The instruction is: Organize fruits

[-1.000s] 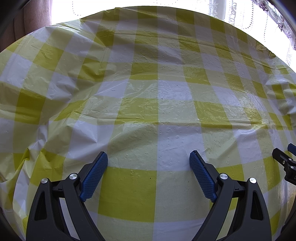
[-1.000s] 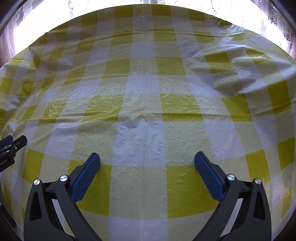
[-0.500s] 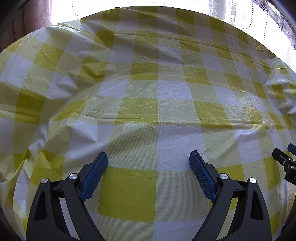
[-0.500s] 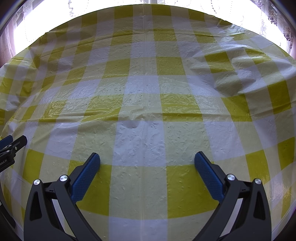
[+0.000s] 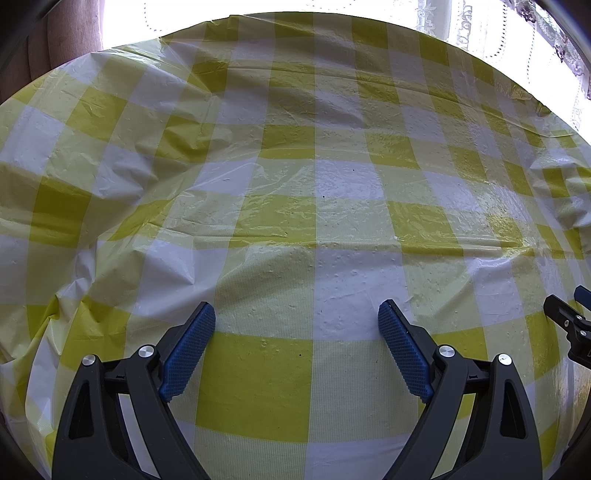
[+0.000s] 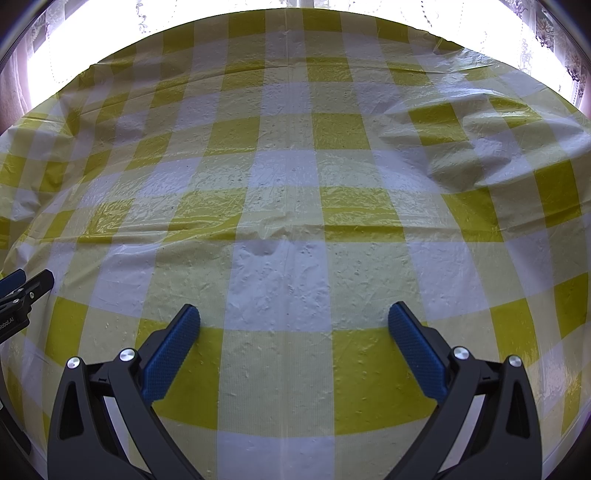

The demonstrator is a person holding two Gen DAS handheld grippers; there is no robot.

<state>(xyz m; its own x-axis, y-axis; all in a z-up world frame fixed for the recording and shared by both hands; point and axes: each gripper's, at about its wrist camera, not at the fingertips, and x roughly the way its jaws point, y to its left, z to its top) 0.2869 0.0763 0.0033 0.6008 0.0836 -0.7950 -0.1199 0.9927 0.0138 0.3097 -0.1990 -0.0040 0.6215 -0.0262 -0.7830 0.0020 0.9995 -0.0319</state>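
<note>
**Both grippers wide apart over a checked cloth, no fruit in view**

The left gripper (image 5: pixel 297 321) points down at a slant over the cloth (image 5: pixel 314 206), its blue pads (image 5: pixel 188 350) spread wide with only yellow-and-white checks between them. It holds nothing. The right gripper (image 6: pixel 293 323) stands the same way: pads (image 6: pixel 417 354) far apart, bare cloth between, nothing gripped.

The two sit side by side. From the left wrist, the tip of the right gripper (image 5: pixel 570 325) shows at the right edge, level with the left one's fingertips; from the right wrist, the left gripper's tip (image 6: pixel 26 291) shows at the left edge.

Ahead of both, the cloth runs on in creases to a bright window with a lace curtain (image 5: pixel 535 33). Ahead and to the right of the right gripper the cloth bulges up in a fold (image 6: pixel 476 147).

Fruit appears in neither view, so where it lies cannot be told.
</note>
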